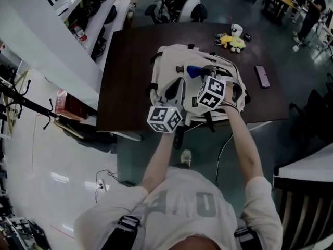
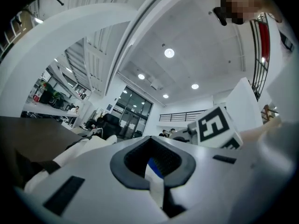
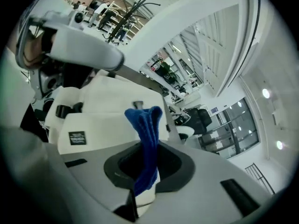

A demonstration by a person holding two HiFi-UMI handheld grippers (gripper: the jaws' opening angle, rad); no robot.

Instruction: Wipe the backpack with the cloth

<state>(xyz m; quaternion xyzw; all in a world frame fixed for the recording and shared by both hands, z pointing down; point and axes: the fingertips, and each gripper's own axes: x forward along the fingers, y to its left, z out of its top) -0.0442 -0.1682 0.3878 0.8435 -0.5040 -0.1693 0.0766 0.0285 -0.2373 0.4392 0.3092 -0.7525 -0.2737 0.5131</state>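
The blue cloth (image 3: pixel 147 139) stood up out of the right gripper (image 3: pixel 145 181), whose fingers (image 3: pixel 148 197) were clamped on its lower end. It was just above the top of the cream backpack (image 1: pixel 171 56), but I could not tell if it touched the bag. The backpack lay flat on the dark surface (image 1: pixel 130 77), close to the near edge, with a black strap (image 1: pixel 208 121) hanging over that edge. A small black label (image 3: pixel 77 137) showed on its front pocket. The left gripper (image 2: pixel 154 176) was over the backpack too, beside the right one, with its fingers (image 2: pixel 154 183) pressed together. A tiny blue bit showed at them, and I could not tell what it was. Both marker cubes and the person's arms covered the near part of the bag in the head view. Farther out on the surface, a dark phone (image 1: pixel 262 76) lay to the right, well apart from the bag. A yellow soft toy (image 1: pixel 231 41) and a white cup (image 1: pixel 237 29) sat near the far edge. A white chair (image 1: pixel 190 8) stood past the surface, and a bottle (image 1: pixel 78 33) stood on a white shelf (image 1: pixel 52 40) to the left. The room was dim, so small things were hard to make out.
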